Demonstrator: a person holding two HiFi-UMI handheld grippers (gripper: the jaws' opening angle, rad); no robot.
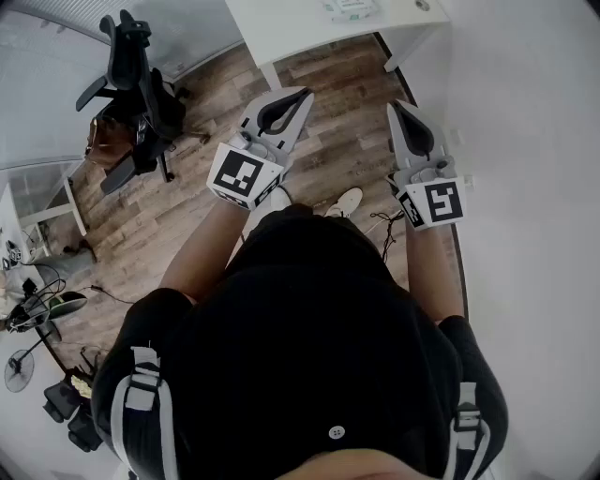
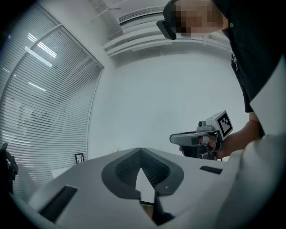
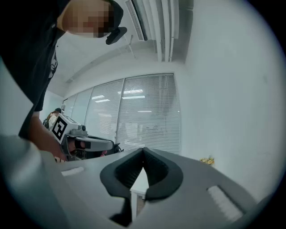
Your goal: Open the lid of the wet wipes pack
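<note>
I hold the left hand-held gripper (image 1: 302, 94) and right hand-held gripper (image 1: 394, 103) clenched on nothing, level above the wooden floor (image 1: 202, 211), probably readying an approach; the wet wipes pack is nowhere clear, perhaps on the far table (image 1: 309, 28).

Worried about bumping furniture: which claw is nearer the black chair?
Left. In the head view the left claw is just right of the chair. The right claw is farther right, past the left one.
</note>
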